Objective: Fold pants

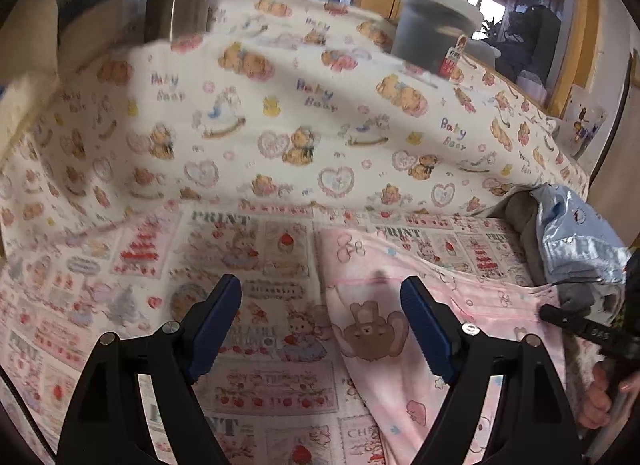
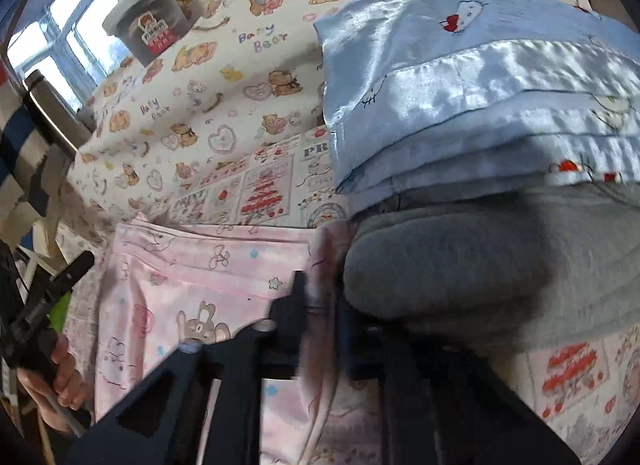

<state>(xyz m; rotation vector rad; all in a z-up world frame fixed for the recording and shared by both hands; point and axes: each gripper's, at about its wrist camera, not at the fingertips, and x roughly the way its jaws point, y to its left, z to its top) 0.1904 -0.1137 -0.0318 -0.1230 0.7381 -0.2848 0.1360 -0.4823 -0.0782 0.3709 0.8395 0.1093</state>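
Observation:
Pink pants (image 1: 380,385) printed with cartoon bears lie flat on a patchwork-print cloth (image 1: 256,249). My left gripper (image 1: 320,285) hovers open over the pants' left edge, one blue finger above the cloth and the other above the pink fabric, with nothing gripped. In the right wrist view, my right gripper (image 2: 322,289) is shut on a raised fold at the right edge of the pants (image 2: 192,277). Its black tip (image 1: 548,311) and the hand holding it show at the right of the left wrist view. The left gripper's tip (image 2: 76,265) shows at the left edge.
A folded stack of light-blue satin (image 2: 460,85) on grey fleece (image 2: 460,265) sits right against the pants' right side. A "Baby Bear" sheet (image 1: 280,113) rises behind. A grey lidded tub (image 1: 436,25) stands at the back, and a chair frame (image 2: 48,105) is at the far left.

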